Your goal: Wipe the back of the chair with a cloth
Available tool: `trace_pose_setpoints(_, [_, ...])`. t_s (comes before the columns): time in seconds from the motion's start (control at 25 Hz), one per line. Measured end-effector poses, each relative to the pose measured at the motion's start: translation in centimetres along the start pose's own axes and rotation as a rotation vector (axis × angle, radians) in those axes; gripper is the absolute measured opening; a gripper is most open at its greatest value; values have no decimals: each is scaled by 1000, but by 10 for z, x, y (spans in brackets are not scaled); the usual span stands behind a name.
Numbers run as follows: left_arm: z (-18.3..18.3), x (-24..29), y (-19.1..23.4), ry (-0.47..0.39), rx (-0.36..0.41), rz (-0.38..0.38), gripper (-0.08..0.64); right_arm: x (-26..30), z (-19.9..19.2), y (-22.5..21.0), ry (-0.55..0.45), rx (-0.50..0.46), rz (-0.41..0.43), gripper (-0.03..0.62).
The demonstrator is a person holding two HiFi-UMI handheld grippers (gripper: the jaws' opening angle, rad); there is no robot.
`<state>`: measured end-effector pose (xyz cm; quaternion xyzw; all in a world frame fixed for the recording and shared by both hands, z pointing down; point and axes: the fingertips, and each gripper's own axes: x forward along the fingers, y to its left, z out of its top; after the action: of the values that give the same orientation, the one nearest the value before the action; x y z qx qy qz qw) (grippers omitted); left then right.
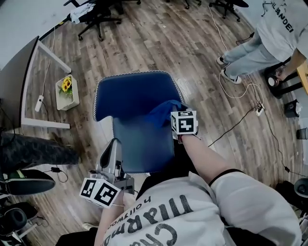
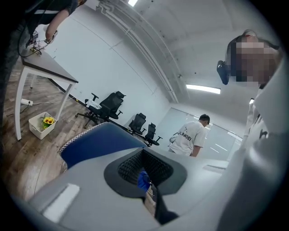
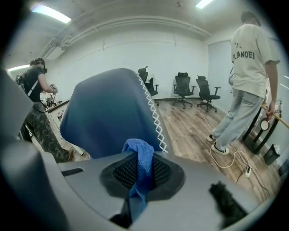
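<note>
My right hand-held gripper [image 3: 142, 173] is clenched on the cloth [image 3: 141, 153], at the right edge of the chair back [image 1: 132, 93] — the back stretches leftward from it. My left hand-held gripper [image 1: 113, 153] is closed, empty — farther off.

You work under bright, even overhead light. A ceiling strip light [image 2: 203, 89] glows at 2 o'clock in the left gripper view, and a second strip [image 3: 49, 13] at 10 o'clock in the right gripper view. Shadows stay soft, and the wood floor [image 1: 192, 43] carries a pale sheen toward 12 o'clock in your head view. Both gripper views bow strongly at the rims and have black corners. The cloth [image 3: 140, 171] blurs toward 6 o'clock, nearest the lens.
</note>
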<state>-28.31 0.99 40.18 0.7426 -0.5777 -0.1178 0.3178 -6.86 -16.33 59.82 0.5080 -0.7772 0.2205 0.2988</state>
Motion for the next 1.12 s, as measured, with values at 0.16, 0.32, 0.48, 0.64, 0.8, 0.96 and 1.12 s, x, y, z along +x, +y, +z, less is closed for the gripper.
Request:
trace_pose_setpoints(0.16, [1,-17,15,-39,-22,47,8,6,0,5,23,6,-40,32])
trace_pose_setpoints(0.32, [-4,-38,35,-71,-35,128,8,24,1,45,51,-55,30,31])
trace_pose_setpoints(0.48, [-15,-59,58,-83,-82,223,8,47,1,106,87,-127,142,32])
trace_pose_setpoints(0.64, [-19,-82,77,-132,-129,311,8,68,3,174,112,-240,273,32])
trace_pose_setpoints(0.8, [-18,-105,88,-190,-164,408,8,82,7,234,130,-330,390,32])
trace_pose_setpoints(0.96, [-24,-125,96,-228,-196,492,8,85,9,290,127,-397,497,32])
trace_pose_setpoints(1.12, [-20,-132,98,-268,-211,541,8,85,12,327,127,-447,576,31])
